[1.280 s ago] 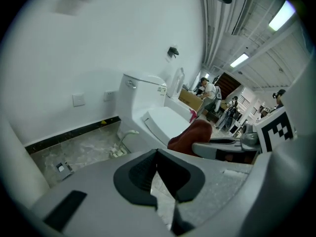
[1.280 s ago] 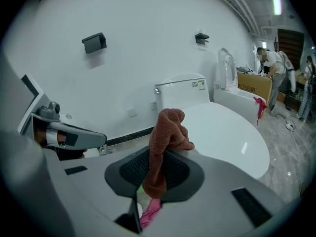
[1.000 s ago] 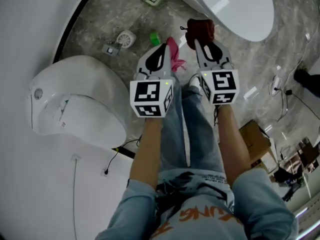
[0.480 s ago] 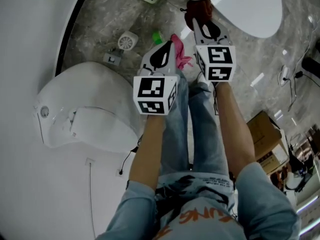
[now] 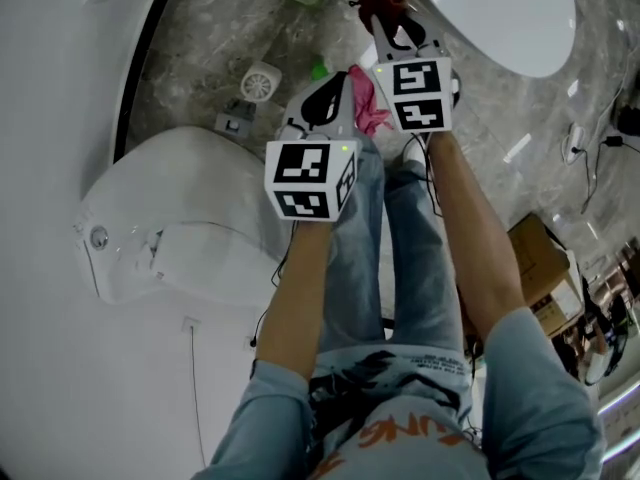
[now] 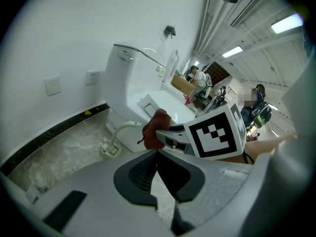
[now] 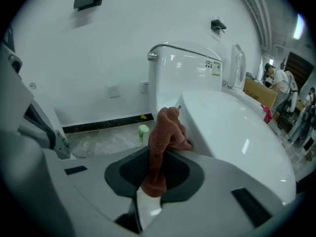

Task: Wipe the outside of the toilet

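My right gripper [image 7: 157, 164] is clamped on a brown cloth [image 7: 167, 127], whose bunched top presses against the side of the toilet [image 7: 232, 132] just under its lid, while my left gripper [image 6: 157, 154] hangs closed and empty nearby.

A round white floor drain [image 5: 258, 80] sits in the grey marble floor [image 5: 210, 38], near a small green container [image 5: 319, 70]. A cardboard box [image 5: 540, 258] stands well apart. A wall socket [image 6: 92, 77] sits above the black skirting [image 6: 54, 131].
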`<state>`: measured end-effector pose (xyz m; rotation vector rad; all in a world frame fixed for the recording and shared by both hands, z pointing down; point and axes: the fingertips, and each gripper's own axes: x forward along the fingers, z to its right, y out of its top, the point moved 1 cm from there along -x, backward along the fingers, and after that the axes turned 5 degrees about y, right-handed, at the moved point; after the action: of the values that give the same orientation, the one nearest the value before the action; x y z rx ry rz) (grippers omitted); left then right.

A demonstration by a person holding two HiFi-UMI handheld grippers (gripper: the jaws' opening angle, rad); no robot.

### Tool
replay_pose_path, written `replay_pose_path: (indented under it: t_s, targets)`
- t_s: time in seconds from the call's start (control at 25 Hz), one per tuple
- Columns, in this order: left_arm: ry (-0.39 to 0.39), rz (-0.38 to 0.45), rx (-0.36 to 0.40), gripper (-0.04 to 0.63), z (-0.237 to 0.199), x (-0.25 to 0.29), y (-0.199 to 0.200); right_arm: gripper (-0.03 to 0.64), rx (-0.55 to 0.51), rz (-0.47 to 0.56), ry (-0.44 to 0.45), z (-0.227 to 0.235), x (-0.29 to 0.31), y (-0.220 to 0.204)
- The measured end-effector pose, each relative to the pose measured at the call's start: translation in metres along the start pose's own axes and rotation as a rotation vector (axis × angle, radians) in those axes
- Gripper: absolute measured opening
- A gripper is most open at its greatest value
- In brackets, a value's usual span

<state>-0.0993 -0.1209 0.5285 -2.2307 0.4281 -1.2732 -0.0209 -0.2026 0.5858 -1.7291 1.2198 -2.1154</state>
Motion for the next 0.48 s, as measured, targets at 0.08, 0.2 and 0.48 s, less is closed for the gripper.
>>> replay_pose_path:
  t_s: [0.08,0.2,0.48]
  targets:
    - [-0.004,-0.009,0.009,-0.006,-0.003,0.001,-0.002,0.061,0.004,-0.009,-0.033,0.006,0.004,-0.003]
    - [-0.012,-0.031,0.023,-0.006,-0.005,0.003,-0.01,0.06,0.009,-0.012,-0.083,0.016,0.006,-0.009]
    - [-0.021,-0.065,0.059,-0.006,-0.003,0.008,-0.023,0.058,0.086,0.01,-0.147,0.035,0.002,-0.022]
